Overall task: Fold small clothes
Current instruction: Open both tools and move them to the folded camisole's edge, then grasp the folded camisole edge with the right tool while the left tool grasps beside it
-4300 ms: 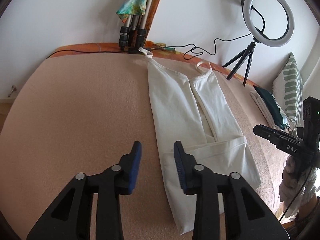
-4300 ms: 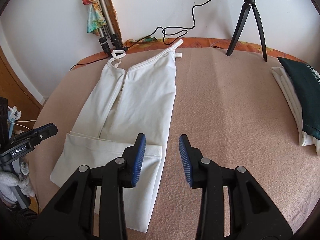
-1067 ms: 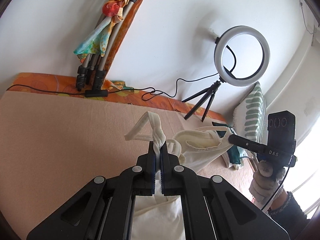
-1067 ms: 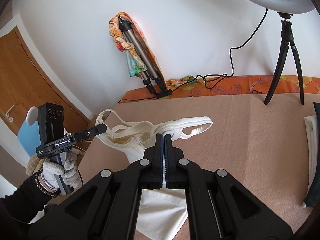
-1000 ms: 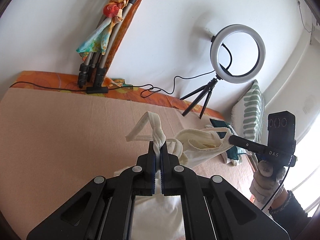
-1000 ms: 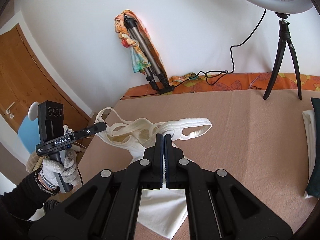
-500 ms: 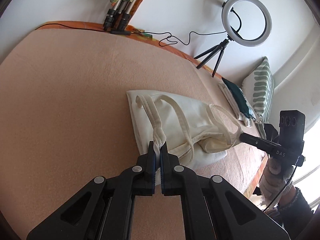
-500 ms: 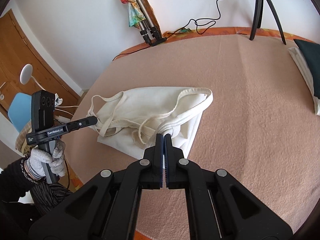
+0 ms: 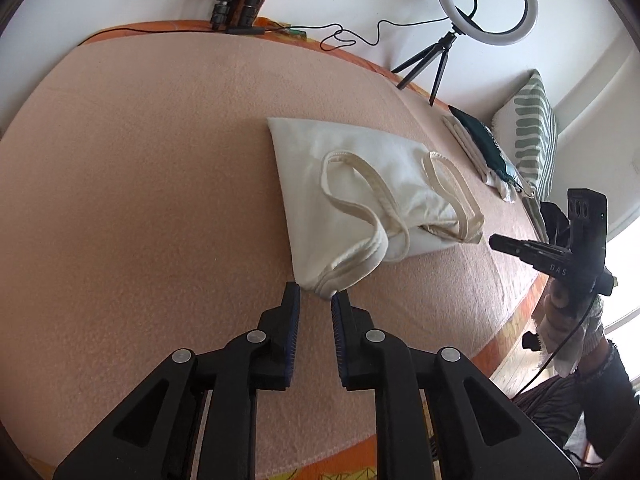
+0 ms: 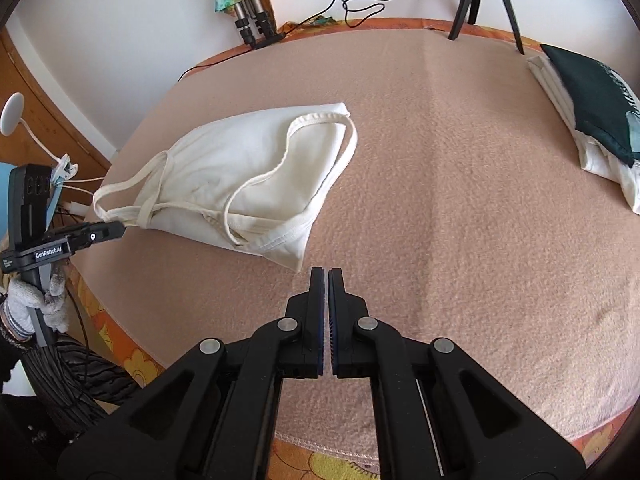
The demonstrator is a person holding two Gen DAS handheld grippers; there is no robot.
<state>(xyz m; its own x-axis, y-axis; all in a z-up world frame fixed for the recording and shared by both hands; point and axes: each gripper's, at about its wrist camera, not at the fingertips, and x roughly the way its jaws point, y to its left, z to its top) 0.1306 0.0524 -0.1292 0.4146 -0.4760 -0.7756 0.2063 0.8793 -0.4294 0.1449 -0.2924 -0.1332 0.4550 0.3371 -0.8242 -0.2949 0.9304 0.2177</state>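
Note:
A white strappy top (image 9: 360, 196) lies folded in half on the pink blanket (image 9: 140, 200), its straps looped on top. It also shows in the right wrist view (image 10: 248, 184). My left gripper (image 9: 314, 300) is open and empty, its fingertips just at the near corner of the top. My right gripper (image 10: 326, 276) is shut and empty, just in front of the top's near corner, not touching it. The right gripper also appears at the right of the left wrist view (image 9: 496, 242), and the left gripper at the left of the right wrist view (image 10: 116, 230).
A stack of folded clothes (image 10: 592, 108) with a dark green piece on top lies at the right edge. A ring light on a tripod (image 9: 486, 4) and a folded tripod (image 9: 236, 8) stand at the far wall. A striped pillow (image 9: 532, 132) is beyond the stack.
Both grippers laid the strap end down over the lower half and let go. The left gripper opened; the right one drew back shut and empty.

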